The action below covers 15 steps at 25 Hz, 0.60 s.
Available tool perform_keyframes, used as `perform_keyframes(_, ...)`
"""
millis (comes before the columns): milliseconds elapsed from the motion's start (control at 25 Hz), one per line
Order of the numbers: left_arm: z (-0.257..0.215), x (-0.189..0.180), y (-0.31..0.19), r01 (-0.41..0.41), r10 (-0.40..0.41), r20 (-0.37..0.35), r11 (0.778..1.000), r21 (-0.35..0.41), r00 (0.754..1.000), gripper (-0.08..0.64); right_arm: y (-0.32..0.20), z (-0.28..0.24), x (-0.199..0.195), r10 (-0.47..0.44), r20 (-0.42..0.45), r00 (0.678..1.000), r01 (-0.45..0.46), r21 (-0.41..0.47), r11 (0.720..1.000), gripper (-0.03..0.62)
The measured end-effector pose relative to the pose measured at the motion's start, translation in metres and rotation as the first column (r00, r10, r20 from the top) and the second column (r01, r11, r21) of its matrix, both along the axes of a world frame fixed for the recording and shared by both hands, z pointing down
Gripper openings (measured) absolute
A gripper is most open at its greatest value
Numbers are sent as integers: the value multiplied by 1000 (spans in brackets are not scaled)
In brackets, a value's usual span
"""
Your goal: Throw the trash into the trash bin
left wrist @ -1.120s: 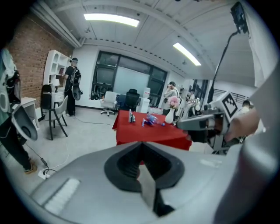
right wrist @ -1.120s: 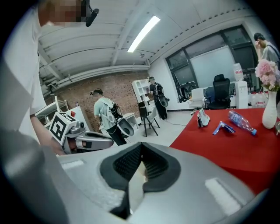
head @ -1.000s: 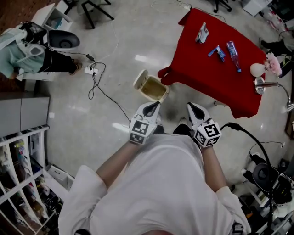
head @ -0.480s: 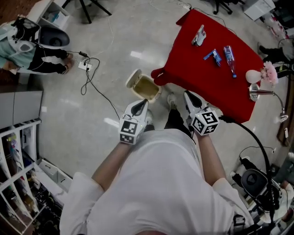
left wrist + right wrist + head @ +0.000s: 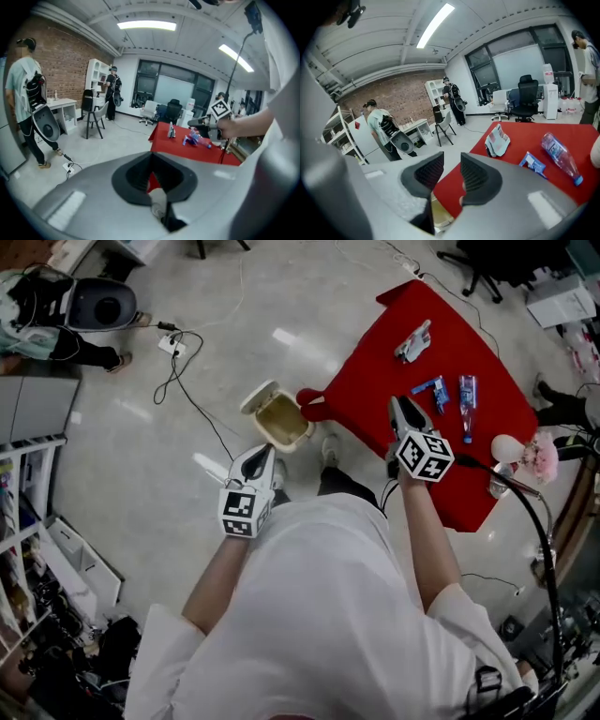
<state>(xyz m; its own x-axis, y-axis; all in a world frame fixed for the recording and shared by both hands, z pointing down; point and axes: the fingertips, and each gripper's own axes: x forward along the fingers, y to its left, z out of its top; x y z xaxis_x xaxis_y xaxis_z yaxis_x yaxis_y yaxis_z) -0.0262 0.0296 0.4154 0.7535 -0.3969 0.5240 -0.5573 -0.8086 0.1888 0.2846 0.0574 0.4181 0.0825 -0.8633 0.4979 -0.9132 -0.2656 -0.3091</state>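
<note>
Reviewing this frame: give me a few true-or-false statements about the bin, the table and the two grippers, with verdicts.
1. The trash bin stands on the floor with its lid open. True.
2. The right gripper holds the plastic bottle. False: its jaws, which have just been opening, stand apart with nothing between them; the bottle lies on the red table.
3. A blue wrapper lies on the table beside the bottle. True.
4. The left gripper is over the table. False: it is over the floor, near the bin.

open trash bin [image 5: 278, 418] on the floor beside the red table [image 5: 375, 385] — right tool [image 5: 403, 407] over it.
</note>
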Motion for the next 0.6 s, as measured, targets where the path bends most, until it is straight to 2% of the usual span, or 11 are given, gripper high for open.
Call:
perform_keyframes(240, 4, -1, -10, 150, -149, 36, 989, -19, 988, 6, -60, 38, 78, 76, -49, 996, -81, -104, 991, 169)
perform_keyframes(400, 7, -2, -11, 226, -224, 60, 973, -39, 973, 5, -92, 62, 113, 117, -87, 989, -130, -170, 977, 208)
perform_keyframes(600, 14, -4, -9, 275, -270, 83, 960, -56, 959, 6, -113, 109, 142, 177, -117, 977, -204, -295, 933, 275)
